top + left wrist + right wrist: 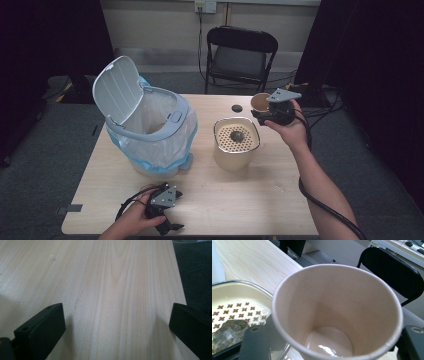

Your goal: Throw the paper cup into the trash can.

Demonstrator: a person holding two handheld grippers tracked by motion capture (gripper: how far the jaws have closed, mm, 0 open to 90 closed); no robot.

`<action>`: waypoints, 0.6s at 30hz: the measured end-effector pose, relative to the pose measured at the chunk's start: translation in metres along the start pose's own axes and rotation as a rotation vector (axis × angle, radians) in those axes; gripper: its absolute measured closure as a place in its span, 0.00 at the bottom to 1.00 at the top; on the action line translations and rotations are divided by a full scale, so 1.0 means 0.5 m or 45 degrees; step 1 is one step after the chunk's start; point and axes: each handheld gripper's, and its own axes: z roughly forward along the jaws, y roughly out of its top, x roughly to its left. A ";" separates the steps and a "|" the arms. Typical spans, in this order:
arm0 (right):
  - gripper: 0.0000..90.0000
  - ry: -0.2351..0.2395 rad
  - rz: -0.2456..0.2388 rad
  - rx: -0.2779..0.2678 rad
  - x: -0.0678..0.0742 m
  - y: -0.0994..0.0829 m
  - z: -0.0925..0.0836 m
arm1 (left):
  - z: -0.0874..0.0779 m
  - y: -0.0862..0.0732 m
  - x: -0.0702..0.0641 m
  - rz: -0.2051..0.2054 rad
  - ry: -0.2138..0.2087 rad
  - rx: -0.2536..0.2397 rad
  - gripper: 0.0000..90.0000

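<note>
Paper cup held above the strainer pot

My right gripper (272, 111) clamps the paper cup (337, 312) just behind the strainer pot (236, 142); left gripper (167, 225) rests open. Squeezing harder could crumple it, spilling dregs.

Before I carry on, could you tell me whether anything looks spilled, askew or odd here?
Nothing looks spilled. The paper cup in the right gripper holds only a wet film, and a tea bag lies on the strainer bin.

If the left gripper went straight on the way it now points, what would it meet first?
Probably nothing: ahead of the open left gripper lies bare light wooden table, then its far edge; depth is uncertain.
</note>
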 end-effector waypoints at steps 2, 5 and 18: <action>0.31 0.006 -0.003 0.004 0.001 0.001 0.000 | 0.000 0.000 0.000 0.003 0.003 0.000 0.00; 0.31 0.017 -0.010 0.005 0.004 0.002 -0.002 | 0.000 0.000 0.000 0.000 0.000 0.000 0.00; 0.31 0.069 0.025 0.015 0.012 0.018 -0.010 | 0.000 0.000 0.000 0.000 -0.002 0.002 0.00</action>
